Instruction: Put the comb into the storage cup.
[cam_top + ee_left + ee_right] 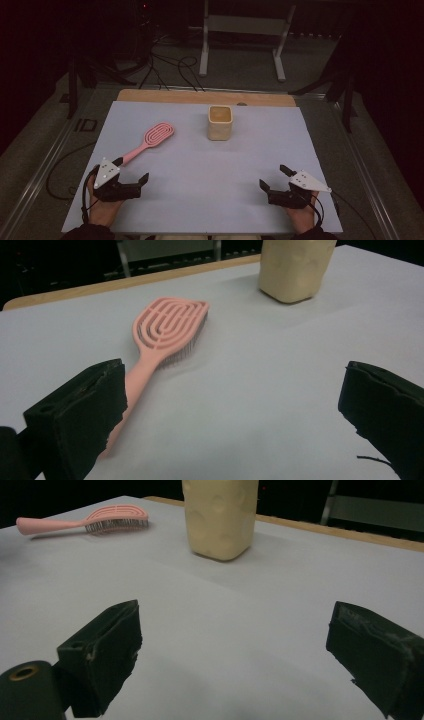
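A pink hairbrush (150,139) lies bristles down on the pale mat, handle pointing toward the near left. My left gripper (131,170) stands open just short of the handle's end. In the left gripper view the hairbrush (167,327) runs ahead and its handle tip passes behind the left jaw, with nothing pressed between the pads of the left gripper (232,385). A cream square cup (220,122) stands upright at the back middle. My right gripper (274,176) rests open at the near right, far from both. In the right gripper view the cup (221,517) and the hairbrush (100,519) lie beyond my right gripper (235,615).
The pale mat (200,170) covers the table, with a wooden strip (175,96) bare along the far edge. Beyond the table, a white metal stand (245,35) and loose cables (170,70) sit on the dark floor.
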